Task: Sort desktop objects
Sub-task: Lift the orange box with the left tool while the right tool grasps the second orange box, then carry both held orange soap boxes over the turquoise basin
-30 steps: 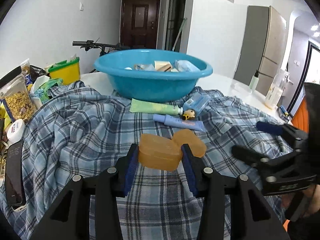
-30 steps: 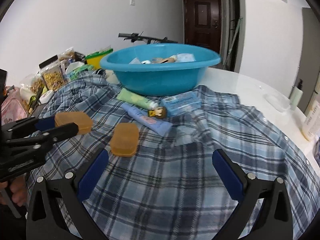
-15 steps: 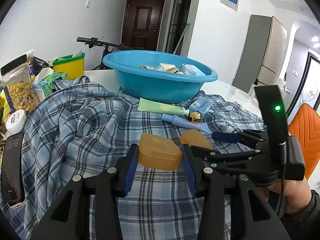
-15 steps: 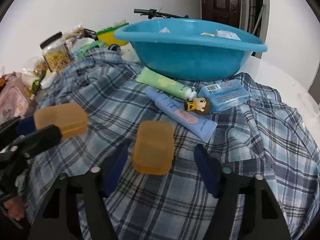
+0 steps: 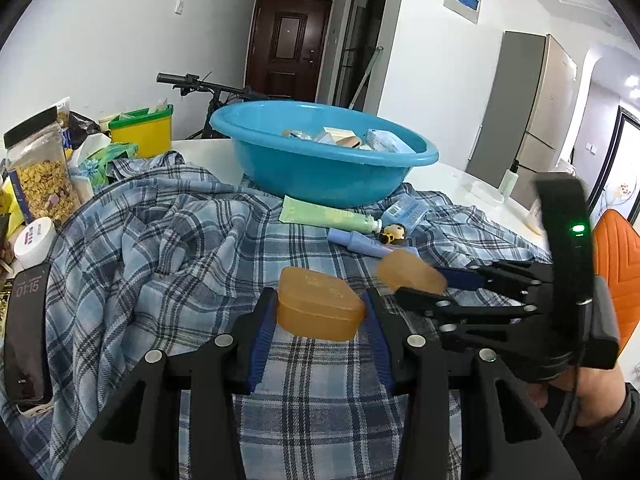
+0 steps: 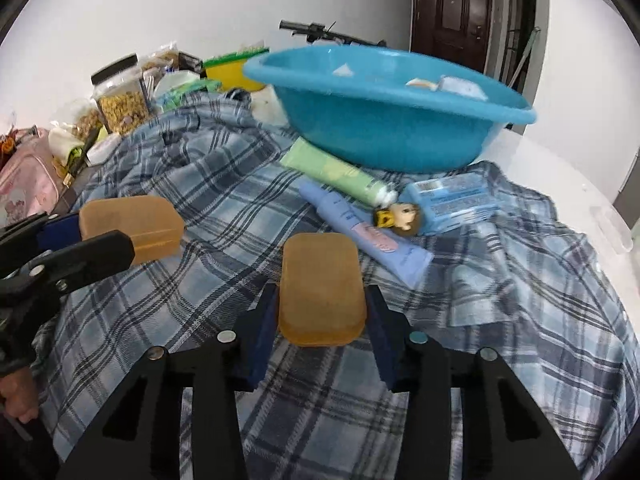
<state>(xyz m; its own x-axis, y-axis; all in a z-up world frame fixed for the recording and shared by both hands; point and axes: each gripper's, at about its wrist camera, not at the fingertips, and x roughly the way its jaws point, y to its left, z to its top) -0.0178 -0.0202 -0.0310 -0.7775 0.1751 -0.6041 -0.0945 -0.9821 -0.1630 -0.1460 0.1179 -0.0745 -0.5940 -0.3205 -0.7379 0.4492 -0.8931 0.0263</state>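
My left gripper (image 5: 320, 312) is shut on an amber soap box half (image 5: 318, 308) and holds it above the plaid shirt (image 5: 160, 248). My right gripper (image 6: 322, 312) is shut on the second amber box half (image 6: 320, 288); it also shows in the left wrist view (image 5: 410, 272). The left gripper's amber half shows in the right wrist view (image 6: 132, 224) at left. A blue basin (image 5: 320, 160) with several items stands behind. A green tube (image 6: 336, 174), a blue tube (image 6: 364, 232), a small doll figure (image 6: 402, 216) and a blue packet (image 6: 452, 200) lie before the basin.
A phone (image 5: 26, 340), a white jar (image 5: 34, 236), a cereal container (image 5: 40, 176) and a yellow-green box (image 5: 142, 130) stand at the left. A pink bag (image 6: 24, 180) is far left. A bottle (image 5: 508, 180) and an orange chair (image 5: 616, 264) are at the right.
My right gripper moved in to the second amber half and shut on it. My left gripper kept hold of its half, and the two grippers came closer together.
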